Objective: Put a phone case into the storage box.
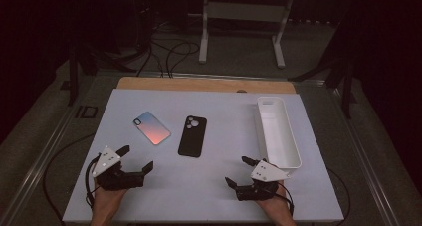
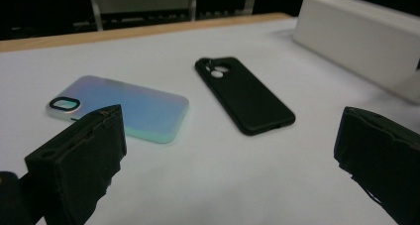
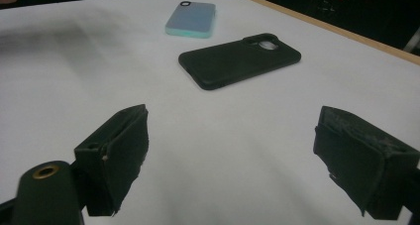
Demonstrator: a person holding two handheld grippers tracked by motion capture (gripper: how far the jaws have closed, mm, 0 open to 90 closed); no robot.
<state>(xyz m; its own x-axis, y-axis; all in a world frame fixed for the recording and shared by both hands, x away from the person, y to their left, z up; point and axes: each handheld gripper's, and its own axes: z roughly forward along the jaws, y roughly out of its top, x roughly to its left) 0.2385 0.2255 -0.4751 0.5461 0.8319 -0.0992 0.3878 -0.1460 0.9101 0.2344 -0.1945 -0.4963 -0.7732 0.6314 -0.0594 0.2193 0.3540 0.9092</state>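
Observation:
A black phone case point(image 1: 192, 136) point(image 2: 243, 94) point(image 3: 239, 60) lies flat, back up, in the middle of the white table top point(image 1: 209, 186). Left of it rests an iridescent blue-pink phone case point(image 1: 152, 127) point(image 2: 123, 107) point(image 3: 191, 19), also back up. My left gripper point(image 1: 135, 158) point(image 2: 233, 160) hovers near the front left of the table, jaws wide open and empty, pointing toward both cases. My right gripper point(image 1: 238, 170) point(image 3: 233, 160) sits at the front right, open and empty, aimed at the black case from a distance.
A long white bin point(image 1: 276, 131) point(image 2: 361, 34) stands along the right side of the table, just beyond my right gripper. A wooden strip point(image 1: 204, 84) edges the far side. Cables and a white stand point(image 1: 244, 17) sit on the floor behind.

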